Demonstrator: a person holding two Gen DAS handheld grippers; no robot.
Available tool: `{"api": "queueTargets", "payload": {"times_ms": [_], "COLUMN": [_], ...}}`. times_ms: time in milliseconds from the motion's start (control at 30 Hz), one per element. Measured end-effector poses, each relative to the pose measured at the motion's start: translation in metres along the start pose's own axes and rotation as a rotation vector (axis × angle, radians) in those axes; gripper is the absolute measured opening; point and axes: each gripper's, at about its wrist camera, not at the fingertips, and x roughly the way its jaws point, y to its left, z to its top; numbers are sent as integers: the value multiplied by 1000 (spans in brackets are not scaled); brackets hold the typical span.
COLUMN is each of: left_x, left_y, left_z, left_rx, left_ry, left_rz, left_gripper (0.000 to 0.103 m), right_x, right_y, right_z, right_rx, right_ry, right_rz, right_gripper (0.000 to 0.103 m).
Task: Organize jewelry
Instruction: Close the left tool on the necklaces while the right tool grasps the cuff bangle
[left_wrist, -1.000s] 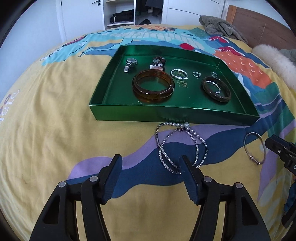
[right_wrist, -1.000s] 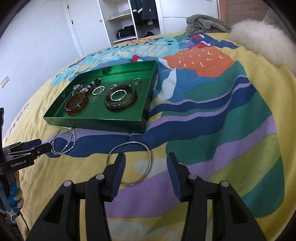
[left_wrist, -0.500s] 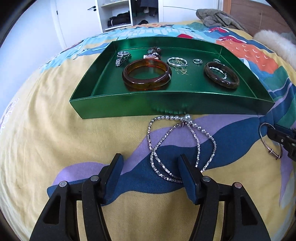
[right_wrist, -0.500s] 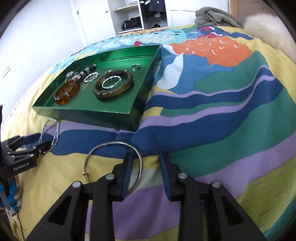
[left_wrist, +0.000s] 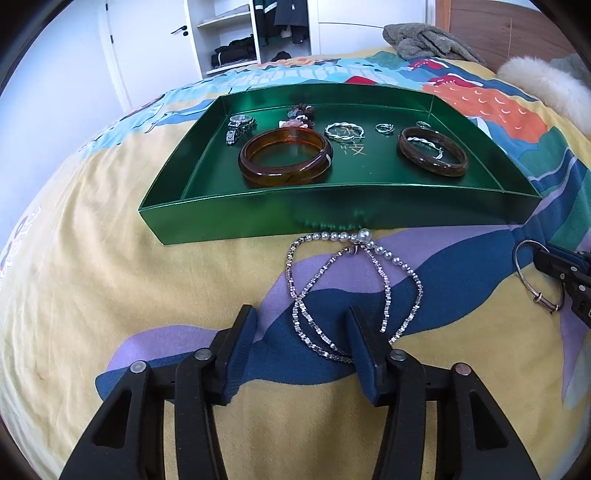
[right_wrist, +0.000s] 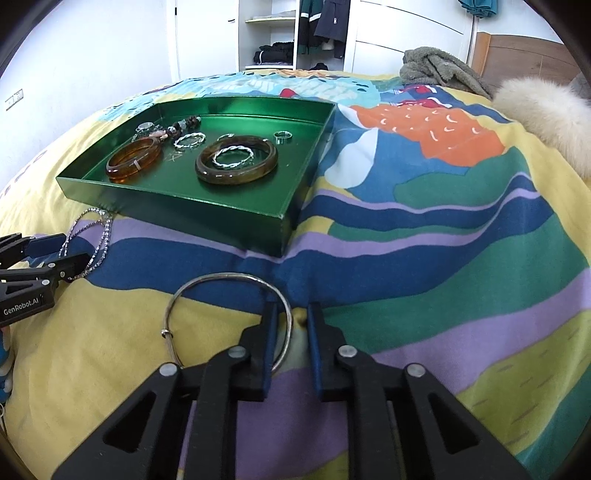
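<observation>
right gripper (right_wrist: 290, 332) | our narrowed jaws straddle the silver bangle (right_wrist: 229, 314) wire — not yet pinched | green tray (right_wrist: 207, 214) just ahead-left | left gripper (left_wrist: 301, 347) spread around the chain necklace (left_wrist: 351, 291)

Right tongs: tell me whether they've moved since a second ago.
Yes. The right tongs moved forward toward the tray, narrowing around the bangle's wire; the tray looms larger.

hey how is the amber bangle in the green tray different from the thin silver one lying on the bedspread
The amber bangle is thick and translucent orange-brown; the silver bangle is a thin wire hoop with a small sliding clasp. The amber bangle sits inside the green tray; the silver bangle lies outside it on the bedspread, its rim between the right gripper's narrowed jaws. Both lie flat.
</observation>
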Motion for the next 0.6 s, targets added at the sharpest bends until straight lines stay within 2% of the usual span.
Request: {"api": "queueTargets", "payload": {"times_ms": [167, 400, 600], "left_x": [-4, -12, -28], "left_y": [-1, 5, 4], "left_z": [2, 6, 9], "left_rx": [7, -14, -20], "left_ry": [0, 4, -9], "left_rz": [-2, -32, -71], "left_gripper": [34, 6, 4], "right_x": [-10, -29, -51], "right_y": [-6, -15, -25], "right_z": [-3, -11, -17], "right_rx": [48, 99, 147], "right_ry": [-7, -18, -58], "right_rz": [17, 35, 66], "right_gripper": [6, 5, 5]}}
